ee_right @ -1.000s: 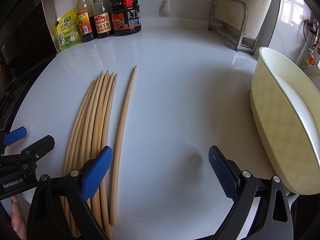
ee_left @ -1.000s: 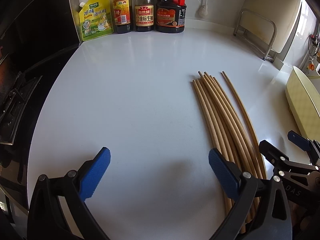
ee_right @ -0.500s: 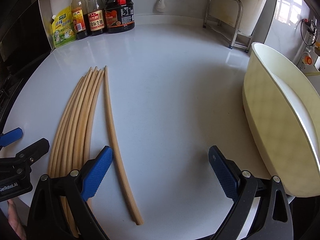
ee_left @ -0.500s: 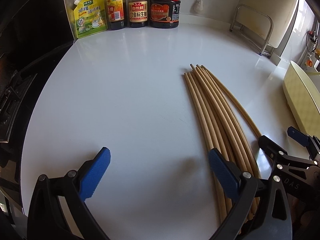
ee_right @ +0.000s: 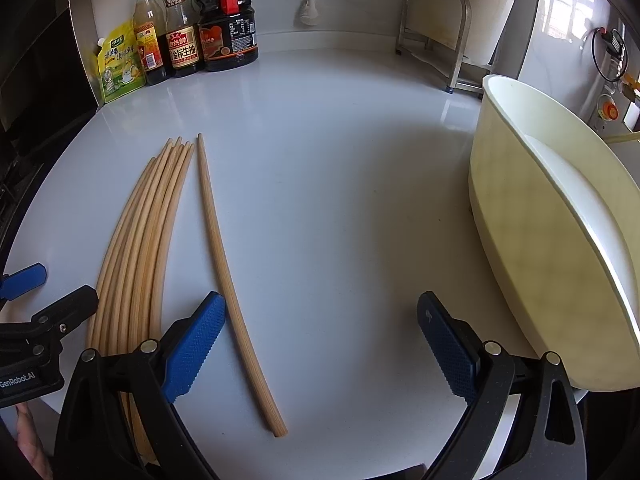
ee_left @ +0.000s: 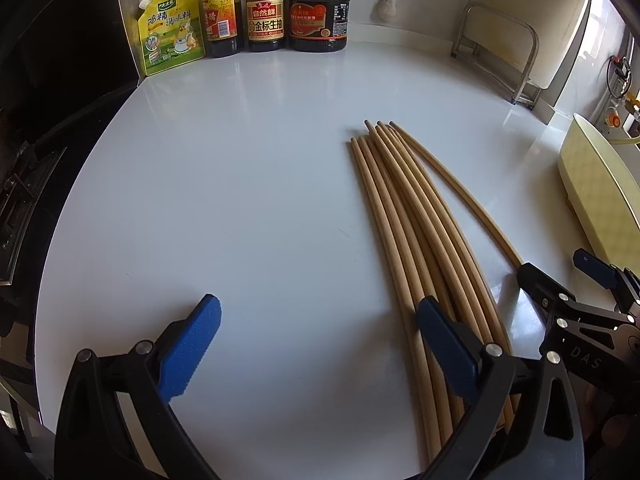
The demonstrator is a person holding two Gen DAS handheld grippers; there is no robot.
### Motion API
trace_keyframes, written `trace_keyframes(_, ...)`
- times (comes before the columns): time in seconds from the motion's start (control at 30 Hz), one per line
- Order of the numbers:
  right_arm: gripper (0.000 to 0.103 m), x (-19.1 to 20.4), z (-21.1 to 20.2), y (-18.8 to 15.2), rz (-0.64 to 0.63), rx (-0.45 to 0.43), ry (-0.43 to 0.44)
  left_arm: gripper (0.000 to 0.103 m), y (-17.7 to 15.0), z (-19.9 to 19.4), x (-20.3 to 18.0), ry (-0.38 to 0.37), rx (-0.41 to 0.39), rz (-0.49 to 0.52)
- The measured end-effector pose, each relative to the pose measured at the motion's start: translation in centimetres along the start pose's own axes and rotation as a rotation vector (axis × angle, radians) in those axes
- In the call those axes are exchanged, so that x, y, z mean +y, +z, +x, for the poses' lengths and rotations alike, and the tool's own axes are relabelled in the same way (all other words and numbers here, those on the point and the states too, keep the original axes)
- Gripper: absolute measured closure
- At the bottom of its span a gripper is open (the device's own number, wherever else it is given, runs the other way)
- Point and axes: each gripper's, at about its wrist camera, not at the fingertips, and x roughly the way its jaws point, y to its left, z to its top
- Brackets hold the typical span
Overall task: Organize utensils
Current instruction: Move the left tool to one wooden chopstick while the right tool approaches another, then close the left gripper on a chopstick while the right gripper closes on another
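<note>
Left wrist: my left tongs (ee_left: 318, 344) are spread wide, blue ribbed pads empty, low over the glossy white desk (ee_left: 240, 200). The bundle of chopsticks (ee_left: 416, 232), round pale wood, lies flat just right of centre, near ends passing under the right pad. One single chopstick (ee_left: 472, 204) splays off to the right of the bundle. Right tongs (ee_left: 576, 280) are visible at the right edge. Sauce bottles (ee_left: 266, 8) and a yellow pouch (ee_left: 170, 28) stand along the back wall.

Right wrist: right tongs (ee_right: 320, 340) wide open, holding nothing. The single chopstick (ee_right: 236, 292) lies between the pads, close to the left one, apart from the bundle (ee_right: 140, 248). Cream oval plastic tub (ee_right: 532, 248) sits on the right.
</note>
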Motion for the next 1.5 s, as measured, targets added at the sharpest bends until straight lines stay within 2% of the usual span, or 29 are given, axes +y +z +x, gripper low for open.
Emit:
trace_keyframes(0.47,0.011,0.7,-0.1,0.1,-0.027,-0.014,-0.018,0.005,-0.3,0.5,0.6,0.038,0.006,0.004)
trace_keyframes(0.77,0.011,1.9,0.5,1.1,-0.095,-0.051,-0.040,0.006,0.2,0.8,2.0,0.053,-0.024,-0.019)
trace_keyframes(0.93,0.012,2.9,0.8,1.5,-0.153,-0.085,-0.056,0.010,0.4,0.8,1.9,0.036,-0.039,0.004)
trace_keyframes(1.0,0.016,3.3,0.8,1.7,-0.170,-0.094,-0.057,0.013,0.5,0.8,1.8,0.029,-0.049,0.013)
trace_keyframes(1.07,0.026,3.7,0.9,1.9,-0.189,-0.097,-0.050,0.016,0.5,0.7,1.6,0.024,-0.056,0.021)
trace_keyframes(1.2,0.038,4.5,0.9,2.1,-0.226,-0.101,-0.054,0.028,0.5,0.5,1.1,0.007,-0.066,0.042)
trace_keyframes(1.3,0.049,4.8,0.8,2.1,-0.242,-0.097,-0.039,0.046,0.6,0.2,0.6,-0.007,-0.068,0.060)
trace_keyframes(1.37,0.065,5.1,0.8,2.1,-0.252,-0.094,-0.031,0.055,0.5,0.1,0.4,-0.011,-0.068,0.063)
trace_keyframes(1.43,0.076,5.4,0.8,2.0,-0.262,-0.091,-0.028,0.065,0.5,0.0,0.2,-0.017,-0.068,0.066)
trace_keyframes(1.5,0.088,5.6,0.8,2.0,-0.270,-0.086,-0.035,0.081,0.6,0.0,0.0,-0.024,-0.065,0.070)
